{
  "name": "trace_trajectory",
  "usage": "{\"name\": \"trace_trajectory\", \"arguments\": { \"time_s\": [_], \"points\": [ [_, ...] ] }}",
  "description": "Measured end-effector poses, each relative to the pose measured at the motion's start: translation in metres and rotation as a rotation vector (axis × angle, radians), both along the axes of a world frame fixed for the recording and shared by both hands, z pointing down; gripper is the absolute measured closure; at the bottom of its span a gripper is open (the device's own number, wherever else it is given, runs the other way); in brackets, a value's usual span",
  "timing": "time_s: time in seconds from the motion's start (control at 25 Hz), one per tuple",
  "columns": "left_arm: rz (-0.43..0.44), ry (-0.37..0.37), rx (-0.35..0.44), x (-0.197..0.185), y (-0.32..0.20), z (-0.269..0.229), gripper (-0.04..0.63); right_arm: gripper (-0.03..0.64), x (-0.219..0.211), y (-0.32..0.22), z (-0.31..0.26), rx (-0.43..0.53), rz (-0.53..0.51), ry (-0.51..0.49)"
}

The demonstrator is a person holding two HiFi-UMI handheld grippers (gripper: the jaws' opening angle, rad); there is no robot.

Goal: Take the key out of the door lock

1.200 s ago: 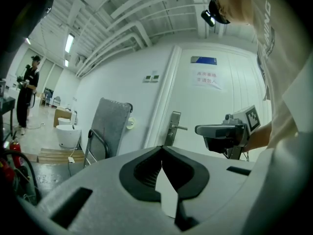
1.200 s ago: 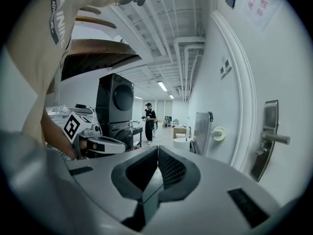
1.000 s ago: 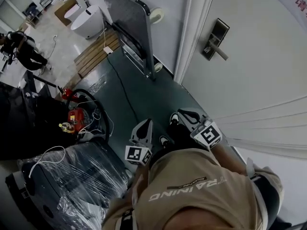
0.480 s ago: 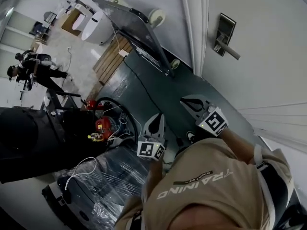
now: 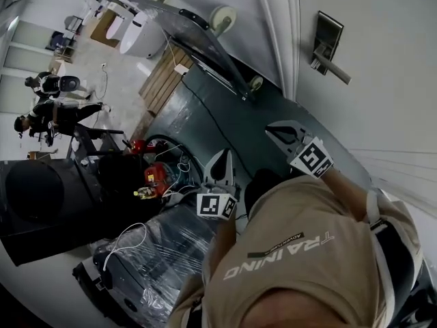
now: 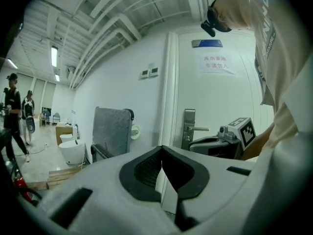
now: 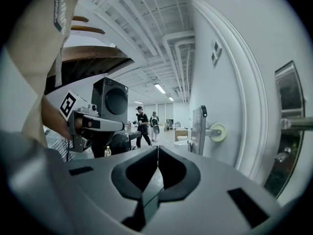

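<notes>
By my reading the task has barely begun; the dark metal lock plate with silver lever handle [image 5: 328, 41] sits on the white door [image 5: 389, 94], its key too small to make out; the right hand-held gripper [image 5: 272, 130] hangs well short of that plate, jaws pressed together on nothing; the left hand-held gripper [image 5: 222, 154], further from it, is likewise closed and empty; approach, grasp and withdrawal are all left to do.

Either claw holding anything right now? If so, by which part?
Nothing is held. The left claw and the right claw each have their tips together with nothing between them, and both are well short of the door lock.
</notes>
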State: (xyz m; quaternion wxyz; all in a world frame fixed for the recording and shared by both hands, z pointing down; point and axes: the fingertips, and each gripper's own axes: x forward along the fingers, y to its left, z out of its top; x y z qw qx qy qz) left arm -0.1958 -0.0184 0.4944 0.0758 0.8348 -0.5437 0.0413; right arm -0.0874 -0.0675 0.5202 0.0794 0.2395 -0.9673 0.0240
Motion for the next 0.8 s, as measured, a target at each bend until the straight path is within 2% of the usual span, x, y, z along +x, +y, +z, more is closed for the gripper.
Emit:
{"name": "trace_trajectory", "arguments": {
  "time_s": [0.16,0.28,0.44,0.64,0.8],
  "points": [
    [-0.016,0.024,-0.028,-0.015,-0.012,0.012,0.586,0.603,0.006,-0.022,0.004,0.008,0.052,0.021],
    [0.020,0.047,-0.009,-0.020,-0.028,0.003,0.586,0.603,0.002,-0.040,0.000,-0.008,0.096,0.027],
    [0.082,0.040,0.026,-0.044,-0.052,-0.007,0.586,0.603,-0.034,-0.054,-0.010,0.002,0.119,0.019],
    [0.170,0.038,0.047,-0.085,-0.073,-0.022,0.586,0.603,-0.091,-0.056,-0.033,-0.090,0.173,-0.103],
    [0.228,0.068,0.065,-0.110,-0.090,-0.026,0.586,0.603,-0.106,-0.064,-0.031,-0.087,0.257,-0.075]
  ]
}}
